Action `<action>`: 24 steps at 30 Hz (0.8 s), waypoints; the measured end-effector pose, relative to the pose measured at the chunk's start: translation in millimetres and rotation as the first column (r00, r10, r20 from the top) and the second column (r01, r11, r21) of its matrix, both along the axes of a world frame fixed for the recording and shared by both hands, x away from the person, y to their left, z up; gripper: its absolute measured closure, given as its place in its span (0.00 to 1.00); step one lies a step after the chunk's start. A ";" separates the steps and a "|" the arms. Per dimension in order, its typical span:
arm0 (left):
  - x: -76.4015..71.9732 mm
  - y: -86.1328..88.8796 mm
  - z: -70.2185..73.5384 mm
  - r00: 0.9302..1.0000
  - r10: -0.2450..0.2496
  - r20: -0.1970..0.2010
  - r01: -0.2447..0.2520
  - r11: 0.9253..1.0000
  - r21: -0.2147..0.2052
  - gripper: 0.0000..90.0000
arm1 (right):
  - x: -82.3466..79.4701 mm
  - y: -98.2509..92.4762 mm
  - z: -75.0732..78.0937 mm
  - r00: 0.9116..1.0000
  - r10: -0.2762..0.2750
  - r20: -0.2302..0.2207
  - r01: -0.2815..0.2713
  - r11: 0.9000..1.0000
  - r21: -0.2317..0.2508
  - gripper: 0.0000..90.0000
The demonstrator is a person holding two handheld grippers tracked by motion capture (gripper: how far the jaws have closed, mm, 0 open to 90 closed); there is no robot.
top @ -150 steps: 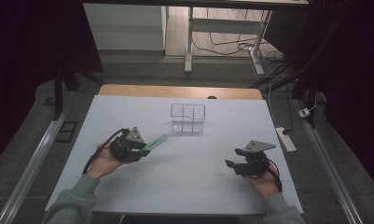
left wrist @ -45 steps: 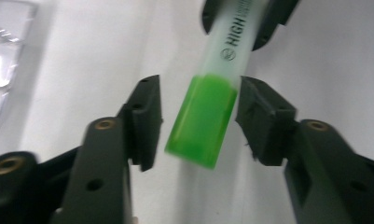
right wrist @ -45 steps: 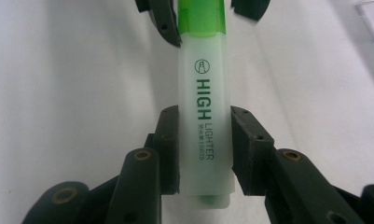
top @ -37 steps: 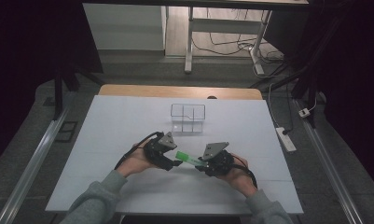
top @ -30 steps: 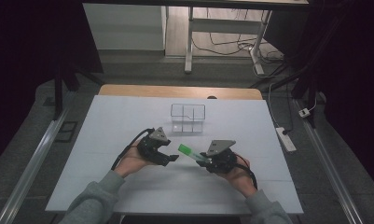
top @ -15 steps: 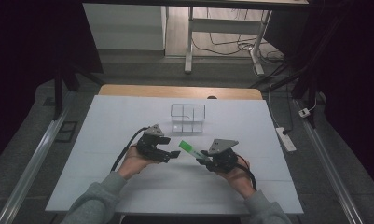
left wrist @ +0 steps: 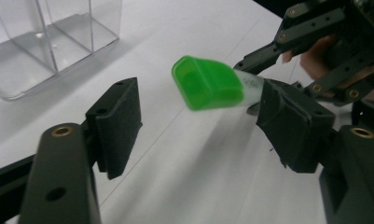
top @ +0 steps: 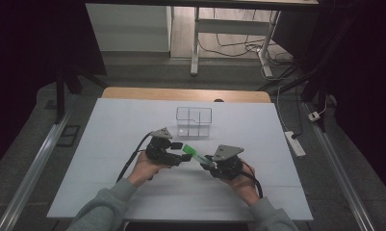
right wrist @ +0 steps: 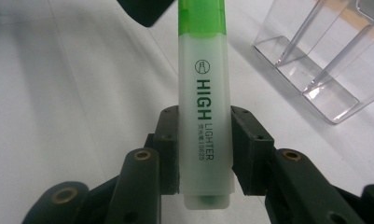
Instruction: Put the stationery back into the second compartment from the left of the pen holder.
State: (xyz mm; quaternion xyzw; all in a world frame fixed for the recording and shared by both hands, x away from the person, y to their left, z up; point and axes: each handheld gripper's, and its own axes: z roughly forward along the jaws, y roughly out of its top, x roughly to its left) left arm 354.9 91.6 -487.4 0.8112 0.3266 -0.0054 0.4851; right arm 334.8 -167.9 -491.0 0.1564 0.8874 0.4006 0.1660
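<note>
Since five seconds ago both hands have come together mid-table and the highlighter (right wrist: 204,100) has passed from the left gripper (left wrist: 198,126) to the right gripper (top: 211,162), whose pads now clamp its frosted, flat-sided barrel. Left jaws stand well apart around the glossy green cap without touching it, having just been closing a little — the handover looks done. Next move, I judge, calls for carrying the pen to the clear, hard-walled plastic organizer (top: 194,121) beyond and lowering it into a compartment
</note>
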 end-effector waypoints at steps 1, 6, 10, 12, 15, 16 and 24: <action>0.5 -0.8 -0.4 1.000 0.001 0.000 -0.001 1.000 0.001 0.36 | -0.3 0.4 -0.3 1.000 0.004 0.007 -0.004 1.000 -0.003 0.72; 2.7 -4.7 -3.2 1.000 -0.006 -0.017 0.006 1.000 0.001 0.46 | -1.9 3.5 -2.4 1.000 0.010 0.021 -0.010 1.000 -0.005 0.72; 1.4 -8.4 -2.5 1.000 -0.015 -0.018 0.015 1.000 0.000 0.55 | -2.4 5.5 -4.0 1.000 0.009 0.023 -0.008 1.000 -0.019 0.72; 2.1 -7.4 -1.7 1.000 -0.021 -0.021 0.021 1.000 -0.022 0.59 | -1.9 6.2 -5.7 0.999 0.011 0.031 -0.010 0.999 -0.032 0.72; 3.4 -5.2 -1.0 0.999 -0.037 -0.034 0.035 0.998 -0.060 0.64 | -2.3 7.9 -7.0 0.999 0.011 0.036 -0.010 0.999 -0.041 0.72; 3.8 -4.3 -0.9 0.998 -0.048 -0.044 0.045 0.996 -0.076 0.66 | -2.5 8.5 -7.1 0.999 0.012 0.043 -0.010 0.999 -0.050 0.72; 0.7 -6.5 2.7 0.994 -0.102 -0.046 0.097 0.989 -0.111 0.80 | -2.2 9.2 -9.9 0.999 0.011 0.031 -0.009 0.998 -0.059 0.70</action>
